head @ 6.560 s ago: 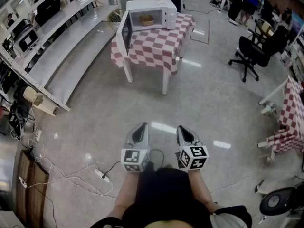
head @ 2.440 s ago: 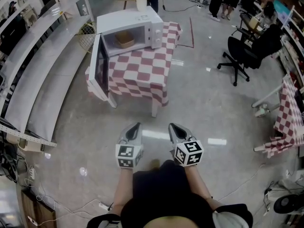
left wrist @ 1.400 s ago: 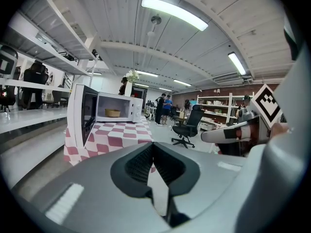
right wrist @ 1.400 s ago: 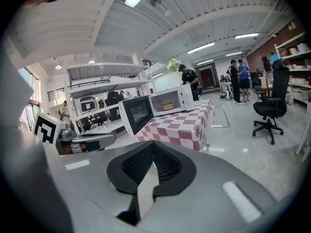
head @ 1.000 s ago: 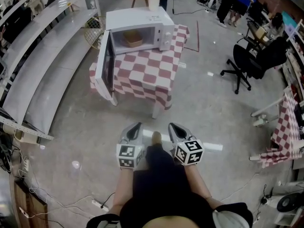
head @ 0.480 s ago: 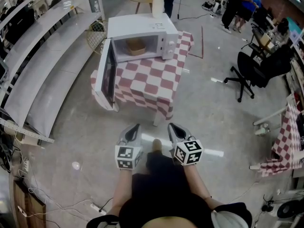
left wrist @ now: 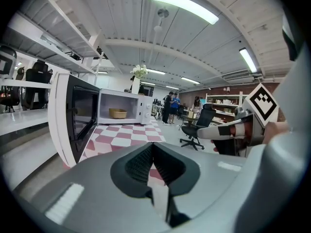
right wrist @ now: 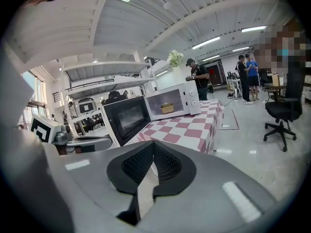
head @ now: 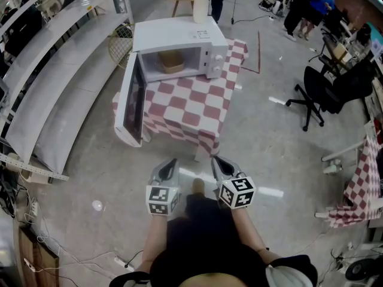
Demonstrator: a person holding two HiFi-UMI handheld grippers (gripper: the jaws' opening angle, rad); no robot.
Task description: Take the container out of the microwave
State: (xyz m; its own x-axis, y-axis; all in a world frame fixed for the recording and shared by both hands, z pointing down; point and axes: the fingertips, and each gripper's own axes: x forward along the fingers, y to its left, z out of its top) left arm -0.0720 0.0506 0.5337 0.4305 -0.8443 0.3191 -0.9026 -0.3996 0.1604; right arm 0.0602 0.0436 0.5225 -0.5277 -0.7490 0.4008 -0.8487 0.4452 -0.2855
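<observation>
Glossy grey floor point(head: 281, 148), long white shelving point(head: 54, 70) at left — black office chair point(head: 326, 85), ceiling strip lights point(left wrist: 182, 5)

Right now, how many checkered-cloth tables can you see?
2: one table straight ahead carrying the open microwave, a second table at the head view's far right edge, partly cut off. More may lie out of frame.

I am in a large open lab or workshop hall with a polished concrete floor point(head: 281, 151). Long white racks point(head: 60, 58) run at ten o'clock. A black office chair point(head: 320, 88) stands at two o'clock and a power strip point(head: 124, 260) lies at seven.
</observation>
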